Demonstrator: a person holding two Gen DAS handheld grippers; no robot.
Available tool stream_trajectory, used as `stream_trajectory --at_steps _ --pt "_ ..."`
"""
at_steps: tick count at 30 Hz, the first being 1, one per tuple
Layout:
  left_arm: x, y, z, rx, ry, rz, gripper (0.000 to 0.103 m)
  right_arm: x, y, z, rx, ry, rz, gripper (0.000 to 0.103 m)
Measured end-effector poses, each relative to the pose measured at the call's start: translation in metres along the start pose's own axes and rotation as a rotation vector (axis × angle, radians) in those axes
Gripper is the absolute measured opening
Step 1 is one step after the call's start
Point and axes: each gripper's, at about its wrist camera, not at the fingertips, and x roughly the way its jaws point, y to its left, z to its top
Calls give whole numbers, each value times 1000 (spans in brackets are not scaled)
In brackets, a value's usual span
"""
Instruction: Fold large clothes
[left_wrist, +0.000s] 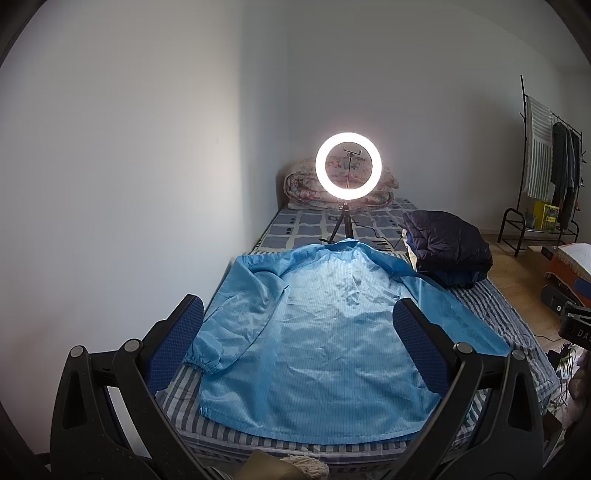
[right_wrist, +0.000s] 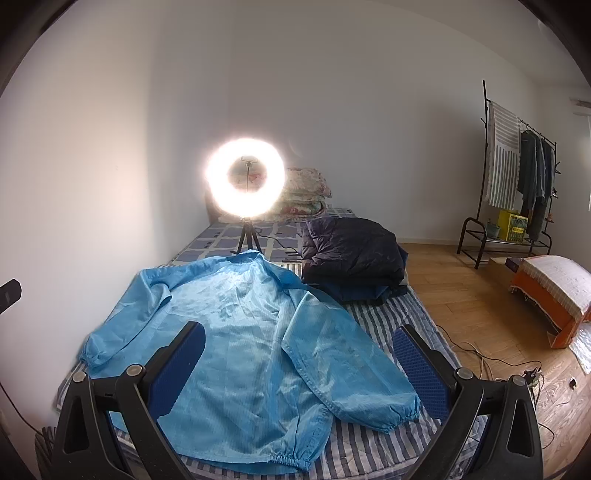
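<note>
A light blue jacket (left_wrist: 314, 332) lies spread flat on the striped bed, collar at the far end, hem nearest me, both sleeves out to the sides. It also shows in the right wrist view (right_wrist: 236, 350), with its right sleeve cuff (right_wrist: 391, 413) near the bed's right edge. My left gripper (left_wrist: 299, 317) is open and empty, held above the jacket's near half. My right gripper (right_wrist: 299, 347) is open and empty, above the jacket's right side and sleeve. Neither touches the cloth.
A lit ring light on a tripod (left_wrist: 348, 166) stands on the bed beyond the collar. A stack of folded dark clothes (left_wrist: 448, 251) sits at the bed's right. A folded quilt (right_wrist: 306, 195) lies at the headboard. A clothes rack (right_wrist: 517, 184), orange-covered furniture (right_wrist: 554, 295) and floor cables are to the right.
</note>
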Motion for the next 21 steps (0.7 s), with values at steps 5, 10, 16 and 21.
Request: stream_trajectory --at_steps 5,10,16,21 --pt "-1 0 4 0 2 -5 103 0 0 0 1 4 4 103" --pt "0 1 7 -3 2 -9 103 1 -1 1 5 6 7 103" --pt "0 -2 8 -2 5 -12 103 2 -2 -2 7 6 11 103" --pt "0 -1 9 -5 3 -13 103 3 -2 -4 9 6 13 103"
